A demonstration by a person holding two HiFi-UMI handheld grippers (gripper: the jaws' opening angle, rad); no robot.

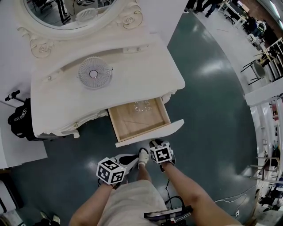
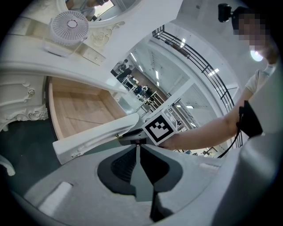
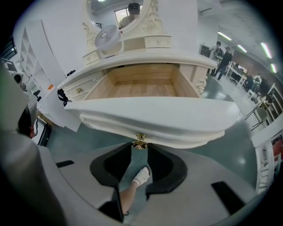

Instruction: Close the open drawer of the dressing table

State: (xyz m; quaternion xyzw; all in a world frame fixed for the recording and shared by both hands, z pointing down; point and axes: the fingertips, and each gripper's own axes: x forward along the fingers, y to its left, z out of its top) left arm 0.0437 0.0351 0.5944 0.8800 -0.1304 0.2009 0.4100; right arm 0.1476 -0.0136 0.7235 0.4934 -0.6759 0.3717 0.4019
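1. Nearest: the left tongs [image 2: 138,145] were clenched with nothing between them, clear of the drawer and beside the right tongs [image 3: 140,149].
2. The right tongs were clamped on the small gold metal knob [image 3: 140,141] at mid-front.
3. The white drawer with a pale wood box [image 1: 150,133] stood wide open, jutting from the right part of the cream carved counter [image 1: 141,75].
4. The white round fan [image 1: 94,73] sat on the counter top, left of centre.
5. The oval mirror [image 1: 66,11] rose behind it, and the dark teal floor [image 1: 212,88] lay all round.
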